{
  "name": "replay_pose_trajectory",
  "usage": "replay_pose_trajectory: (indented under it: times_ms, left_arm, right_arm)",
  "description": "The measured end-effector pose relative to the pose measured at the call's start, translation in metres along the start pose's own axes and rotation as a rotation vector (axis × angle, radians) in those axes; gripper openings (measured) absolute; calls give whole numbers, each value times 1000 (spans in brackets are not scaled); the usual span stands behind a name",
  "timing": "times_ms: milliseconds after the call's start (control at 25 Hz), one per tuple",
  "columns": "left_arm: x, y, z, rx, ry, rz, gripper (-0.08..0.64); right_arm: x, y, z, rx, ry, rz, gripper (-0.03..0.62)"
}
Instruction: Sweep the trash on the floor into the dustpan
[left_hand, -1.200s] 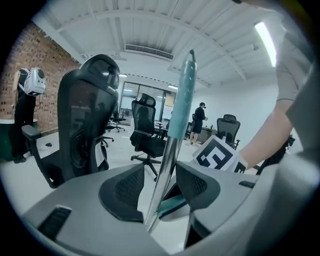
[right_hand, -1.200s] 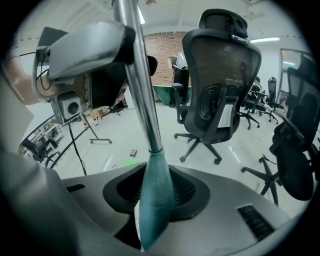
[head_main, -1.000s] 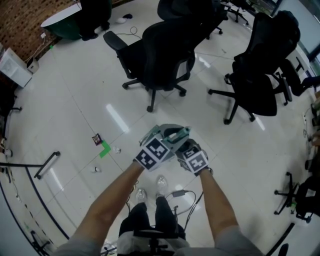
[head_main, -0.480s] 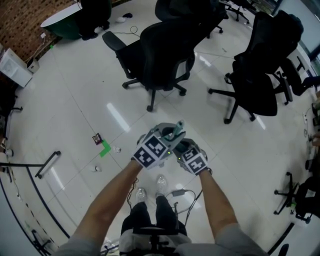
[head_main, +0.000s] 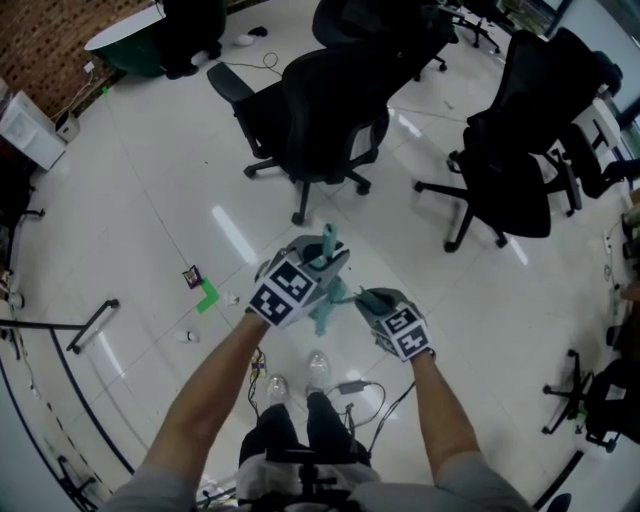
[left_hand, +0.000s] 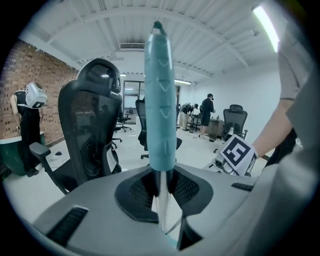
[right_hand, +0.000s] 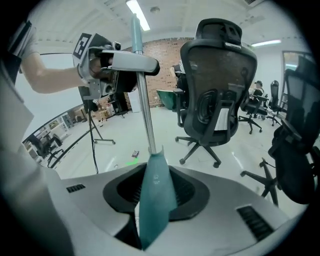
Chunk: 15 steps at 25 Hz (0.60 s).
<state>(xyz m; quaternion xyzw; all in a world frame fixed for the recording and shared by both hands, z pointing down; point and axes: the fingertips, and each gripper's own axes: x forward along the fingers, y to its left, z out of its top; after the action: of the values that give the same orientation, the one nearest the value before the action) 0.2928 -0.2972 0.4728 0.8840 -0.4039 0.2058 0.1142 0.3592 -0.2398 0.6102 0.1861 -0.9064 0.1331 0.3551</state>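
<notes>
A broom has a teal grip (head_main: 328, 240) on a metal pole (right_hand: 143, 107). My left gripper (head_main: 322, 262) is shut on it just under the grip (left_hand: 160, 100), which stands upright between the jaws (left_hand: 161, 187). My right gripper (head_main: 362, 298) is shut on a teal piece (right_hand: 155, 192) lower on the same pole, seen as a teal blob (head_main: 325, 312) in the head view. Trash lies on the white floor to the left: a dark wrapper (head_main: 191, 277), a white scrap (head_main: 233, 299) and another (head_main: 190, 337). I cannot make out a dustpan.
Black office chairs (head_main: 325, 95) (head_main: 520, 150) stand ahead and to the right. A green tape mark (head_main: 208, 297) is beside the trash. A black stand's foot (head_main: 95, 325) lies at the left, and cables (head_main: 355, 390) run by the person's shoes (head_main: 300, 380).
The left gripper's jaws closed on the pole and it moved left and away, carrying the teal grip upright. The right gripper shifted a little right, so the two markers stand apart.
</notes>
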Motion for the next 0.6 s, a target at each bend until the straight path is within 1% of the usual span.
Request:
replay_pose_trajectory:
  times_ms: [120,240,400,600]
  left_arm:
    - [-7,-6,-1,-6,12,18,57]
    - [-30,2,-4,-22,16,79,57]
    - [-81,24,5,-60,-29,204,57]
    - [-160,47,15,-107,-90,384,57]
  right_arm:
    - [-9,-7,14,15,-14,0,112]
    - [-29,-4,30,29,-2,11,112]
    - [-53,11,71,-8,-27,9,112]
    - [-68,43,129,-123,-83,23,112]
